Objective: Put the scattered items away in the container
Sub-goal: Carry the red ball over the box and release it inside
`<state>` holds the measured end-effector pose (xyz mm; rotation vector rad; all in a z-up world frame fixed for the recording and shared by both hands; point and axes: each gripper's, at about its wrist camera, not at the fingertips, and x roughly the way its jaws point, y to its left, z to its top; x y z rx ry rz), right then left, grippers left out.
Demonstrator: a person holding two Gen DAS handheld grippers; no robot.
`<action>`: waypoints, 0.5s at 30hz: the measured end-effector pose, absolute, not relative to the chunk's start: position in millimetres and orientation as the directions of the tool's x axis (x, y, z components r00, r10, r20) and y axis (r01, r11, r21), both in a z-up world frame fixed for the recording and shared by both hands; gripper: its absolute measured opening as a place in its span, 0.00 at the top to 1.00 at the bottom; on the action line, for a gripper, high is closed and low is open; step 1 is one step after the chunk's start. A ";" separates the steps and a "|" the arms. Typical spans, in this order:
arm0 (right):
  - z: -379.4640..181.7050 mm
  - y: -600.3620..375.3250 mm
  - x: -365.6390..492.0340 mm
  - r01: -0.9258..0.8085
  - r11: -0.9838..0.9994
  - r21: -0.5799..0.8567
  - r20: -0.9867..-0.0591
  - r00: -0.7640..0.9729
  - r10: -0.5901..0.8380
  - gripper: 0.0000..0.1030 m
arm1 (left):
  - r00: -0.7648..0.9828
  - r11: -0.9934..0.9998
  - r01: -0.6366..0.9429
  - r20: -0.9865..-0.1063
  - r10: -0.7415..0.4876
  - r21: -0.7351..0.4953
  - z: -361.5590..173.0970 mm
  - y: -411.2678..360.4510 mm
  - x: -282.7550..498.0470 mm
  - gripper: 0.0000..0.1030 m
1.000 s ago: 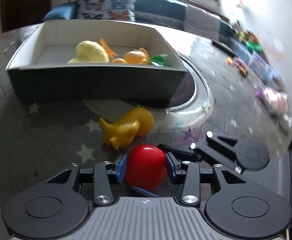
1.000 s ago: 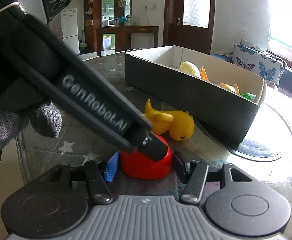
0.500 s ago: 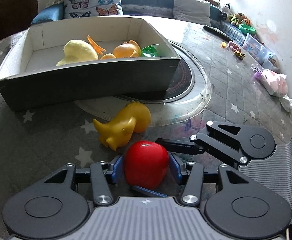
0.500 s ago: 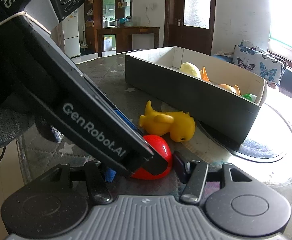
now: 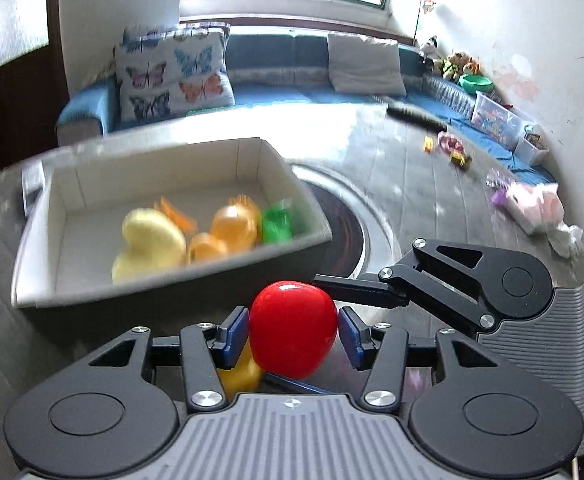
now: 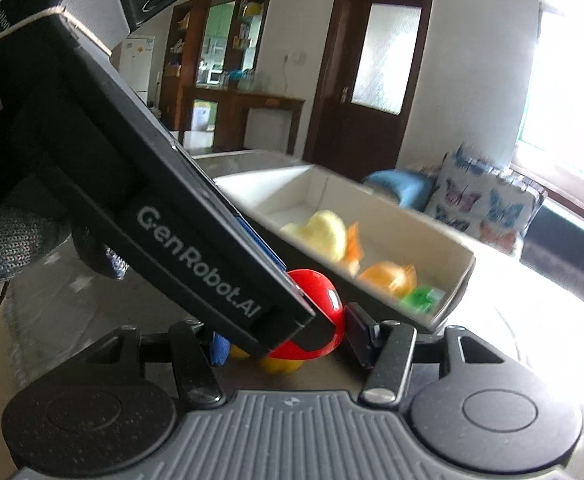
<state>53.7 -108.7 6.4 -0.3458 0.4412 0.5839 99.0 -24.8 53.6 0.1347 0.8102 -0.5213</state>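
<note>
Living room behind the worktop

A butterfly cushion [image 5: 172, 74] sits upper left on the blue sofa [image 5: 299, 94], a white pillow [image 5: 365, 65] right of it; a pink plush toy [image 5: 533, 206] lies at right. A brown door [image 6: 375, 68] stands upper centre.

The toys in the box [image 5: 92, 288] are smeared by motion blur, so only their yellow, orange and green colours read. The yellow duck [image 5: 238, 374] is mostly hidden behind the red ball [image 5: 293, 330] and gripper fingers [image 5: 234, 330]. In the right wrist view, the left gripper [image 6: 164, 216] covers much of the ball.
</note>
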 end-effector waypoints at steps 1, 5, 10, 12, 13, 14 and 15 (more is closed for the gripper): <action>8.3 -108.7 60.1 -0.587 0.785 -0.199 -0.483 0.755 0.443 0.44 | 0.575 0.865 0.497 -0.718 -0.392 -0.074 56.0 -27.0 106.1 0.49; 10.2 -110.1 84.5 -0.567 0.794 -0.221 -0.475 0.773 0.420 0.44 | 0.570 0.853 0.517 -0.716 -0.403 -0.069 59.9 -35.3 137.1 0.49; 7.5 -113.7 114.5 -0.549 0.807 -0.218 -0.480 0.780 0.401 0.44 | 0.553 0.846 0.525 -0.719 -0.421 -0.092 57.4 -40.4 168.0 0.49; 5.1 -115.2 123.1 -0.545 0.811 -0.211 -0.483 0.780 0.398 0.44 | 0.549 0.845 0.527 -0.721 -0.423 -0.094 56.0 -41.5 176.2 0.49; 4.0 -116.2 126.7 -0.545 0.813 -0.204 -0.487 0.777 0.399 0.44 | 0.547 0.845 0.527 -0.723 -0.422 -0.095 54.8 -41.7 179.4 0.49; 2.6 -117.1 130.2 -0.546 0.815 -0.195 -0.490 0.774 0.401 0.44 | 0.544 0.845 0.525 -0.725 -0.422 -0.098 53.3 -41.5 182.6 0.49; 0.9 -117.8 133.6 -0.547 0.816 -0.188 -0.494 0.771 0.403 0.44 | 0.540 0.847 0.520 -0.727 -0.423 -0.106 51.4 -40.4 185.5 0.49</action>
